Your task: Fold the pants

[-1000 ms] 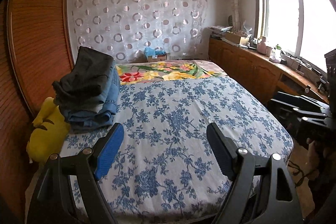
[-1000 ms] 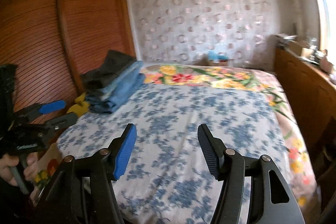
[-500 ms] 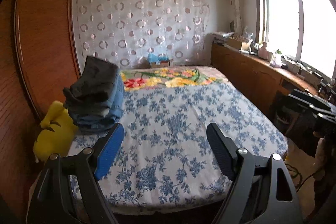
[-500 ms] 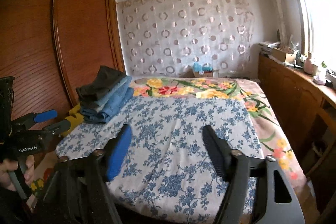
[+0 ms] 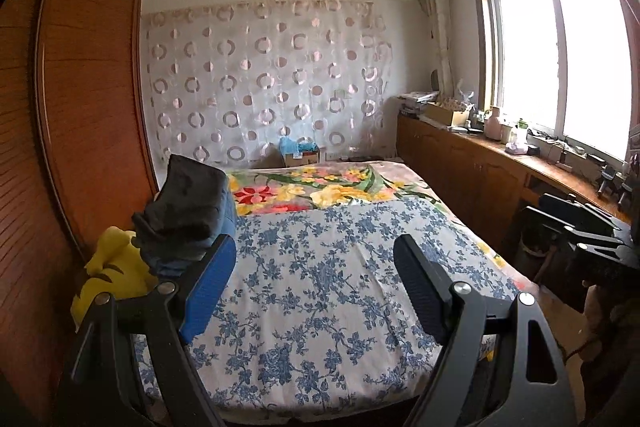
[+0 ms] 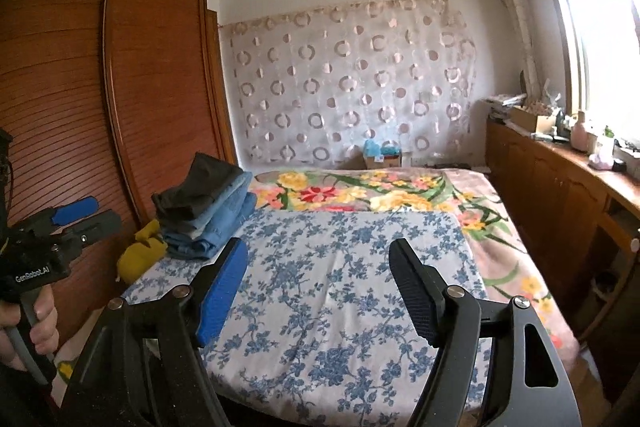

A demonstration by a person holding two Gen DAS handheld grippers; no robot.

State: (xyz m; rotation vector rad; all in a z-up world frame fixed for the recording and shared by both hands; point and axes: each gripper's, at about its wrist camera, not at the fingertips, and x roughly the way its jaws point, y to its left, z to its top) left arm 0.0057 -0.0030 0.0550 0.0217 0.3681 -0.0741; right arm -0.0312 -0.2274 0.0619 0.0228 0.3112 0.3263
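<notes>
A stack of folded pants [image 5: 188, 211], dark grey on top and blue jeans below, lies at the left side of the bed [image 5: 320, 287]; it also shows in the right wrist view [image 6: 208, 207]. My left gripper [image 5: 314, 255] is open and empty, held off the foot of the bed. My right gripper [image 6: 318, 259] is open and empty, also back from the bed. The left gripper shows at the left edge of the right wrist view [image 6: 76, 215], and the right gripper at the right edge of the left wrist view [image 5: 580, 219].
A yellow plush toy [image 5: 112, 275] sits beside the stack. A floral blanket [image 5: 320, 187] covers the bed's far end. A wooden wardrobe [image 6: 100, 107] stands on the left, a wooden counter [image 6: 560, 179] with clutter under the window on the right.
Both grippers have pulled back and risen away from the bed, so more of the room and ceiling shows. The jaws stay open. The stack has not moved.
</notes>
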